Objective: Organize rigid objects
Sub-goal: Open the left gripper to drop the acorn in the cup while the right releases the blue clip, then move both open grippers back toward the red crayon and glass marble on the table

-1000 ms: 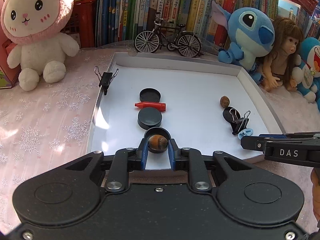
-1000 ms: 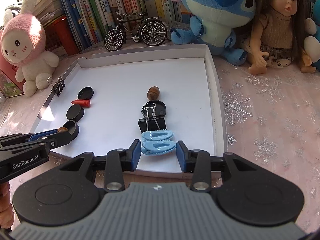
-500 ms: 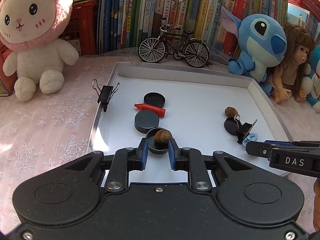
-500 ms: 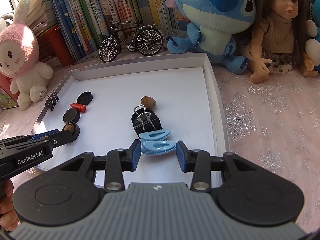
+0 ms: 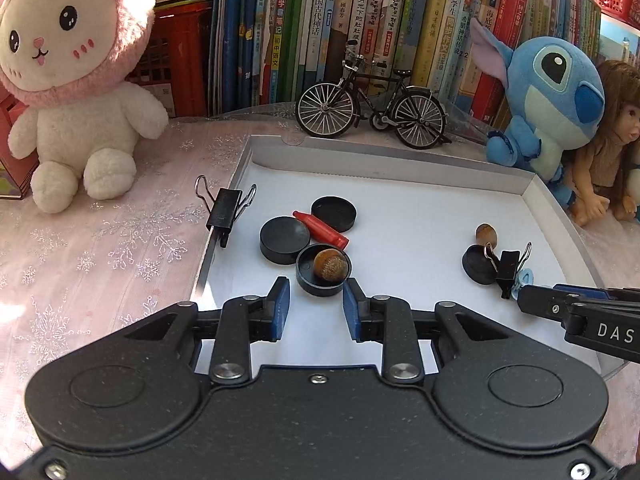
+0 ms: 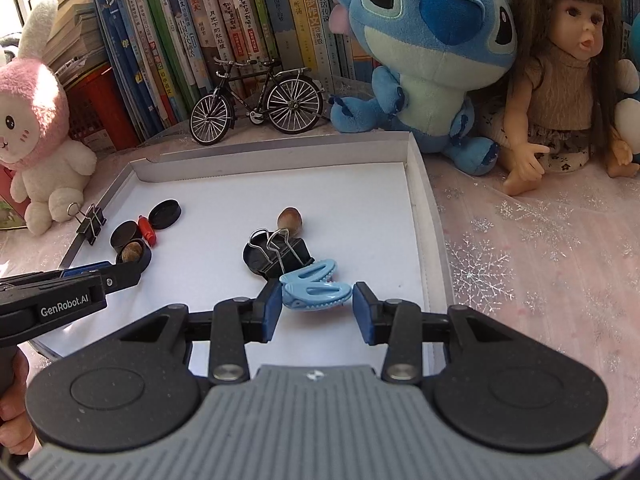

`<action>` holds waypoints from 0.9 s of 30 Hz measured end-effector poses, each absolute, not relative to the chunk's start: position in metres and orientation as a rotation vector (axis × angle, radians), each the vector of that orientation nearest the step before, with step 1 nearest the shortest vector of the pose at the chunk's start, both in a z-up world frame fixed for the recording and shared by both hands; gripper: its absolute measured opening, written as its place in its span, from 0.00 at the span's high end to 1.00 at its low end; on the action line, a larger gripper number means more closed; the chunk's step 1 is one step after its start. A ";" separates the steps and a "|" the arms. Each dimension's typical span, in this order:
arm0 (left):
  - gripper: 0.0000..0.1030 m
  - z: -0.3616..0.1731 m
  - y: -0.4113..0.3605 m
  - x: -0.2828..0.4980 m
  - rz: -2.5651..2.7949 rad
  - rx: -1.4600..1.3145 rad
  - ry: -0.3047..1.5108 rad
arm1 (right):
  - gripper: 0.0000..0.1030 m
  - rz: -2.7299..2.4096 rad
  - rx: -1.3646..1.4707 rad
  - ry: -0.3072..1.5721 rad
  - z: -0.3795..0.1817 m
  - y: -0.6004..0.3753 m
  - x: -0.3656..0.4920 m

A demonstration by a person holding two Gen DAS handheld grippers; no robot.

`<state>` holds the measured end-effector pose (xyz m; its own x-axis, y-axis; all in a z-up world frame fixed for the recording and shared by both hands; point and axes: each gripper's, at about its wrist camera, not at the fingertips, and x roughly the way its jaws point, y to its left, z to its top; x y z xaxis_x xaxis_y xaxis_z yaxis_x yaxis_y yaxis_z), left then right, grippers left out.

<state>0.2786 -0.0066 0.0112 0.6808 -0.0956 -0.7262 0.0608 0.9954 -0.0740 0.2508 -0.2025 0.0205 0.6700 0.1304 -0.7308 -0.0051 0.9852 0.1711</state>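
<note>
Now the left gripper [image 5: 313,305], jaws just opened and empty, sits behind a black cap [image 5: 323,270] cradling a nut [image 5: 330,265] near the tray's [image 5: 400,162] left edge. The right gripper [image 6: 313,312] has just spread around the blue clip [image 6: 314,288] by the near edge, its pads apparently clear.

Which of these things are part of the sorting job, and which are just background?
Job: white tray, black caps, nut in cap, loose nut, red crayon, binder clips, blue hair clip.

Background: toy bicycle, plush rabbit, blue plush, doll, books.
</note>
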 end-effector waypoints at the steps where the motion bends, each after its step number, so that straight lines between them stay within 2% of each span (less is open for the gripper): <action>1: 0.68 0.011 -0.006 0.277 -0.077 -0.033 0.812 | 0.42 0.080 0.155 0.834 0.020 -0.203 0.250; 11: 0.36 0.027 -0.006 0.250 -0.105 0.011 0.754 | 0.23 0.120 0.146 0.780 0.029 -0.203 0.231; 15: 0.24 0.035 -0.009 0.233 -0.142 0.031 0.721 | 0.19 0.134 0.114 0.743 0.034 -0.201 0.218; 27: 0.20 0.046 -0.009 0.183 -0.213 0.056 0.685 | 0.17 0.179 0.083 0.678 0.041 -0.208 0.171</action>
<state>0.1832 -0.0090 0.0460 0.7537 -0.1769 -0.6330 0.2138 0.9767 -0.0183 0.1711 -0.2084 0.0405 0.7643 0.1913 -0.6158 -0.1372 0.9814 0.1346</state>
